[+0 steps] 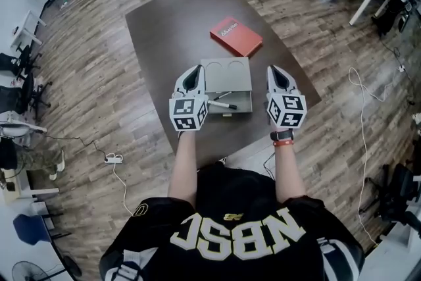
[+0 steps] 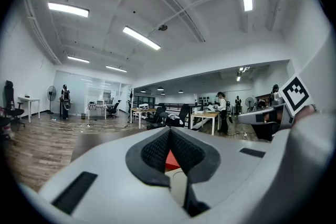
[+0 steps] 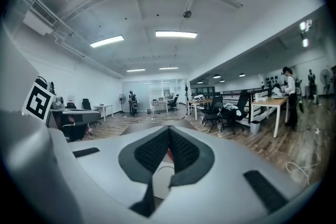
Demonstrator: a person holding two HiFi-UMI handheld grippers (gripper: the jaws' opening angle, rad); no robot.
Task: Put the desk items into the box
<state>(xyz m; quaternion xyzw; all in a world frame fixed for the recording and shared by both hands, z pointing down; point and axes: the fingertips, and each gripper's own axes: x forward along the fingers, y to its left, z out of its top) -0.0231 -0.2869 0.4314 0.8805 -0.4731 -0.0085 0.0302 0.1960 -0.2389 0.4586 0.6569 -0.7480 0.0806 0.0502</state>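
Jaws together on left hand-held gripper [image 1: 195, 70] and right hand-held gripper [image 1: 276, 70] (both empty), flanking box [image 1: 231, 81] with pens [image 1: 222, 101] inside; book [image 1: 235, 36] beyond on surface [image 1: 164, 29].

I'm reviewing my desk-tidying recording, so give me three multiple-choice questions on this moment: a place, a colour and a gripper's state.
1. Where does the book lie? A on the table beyond the grey box; B inside the box; C beneath the box.
2. Its colour? A blue; B red; C green.
3. Fingers of the right gripper? A wide apart; B shut on the book; C shut, empty.
A: it rests past the box. B: red cover. C: fingers meet, nothing between.
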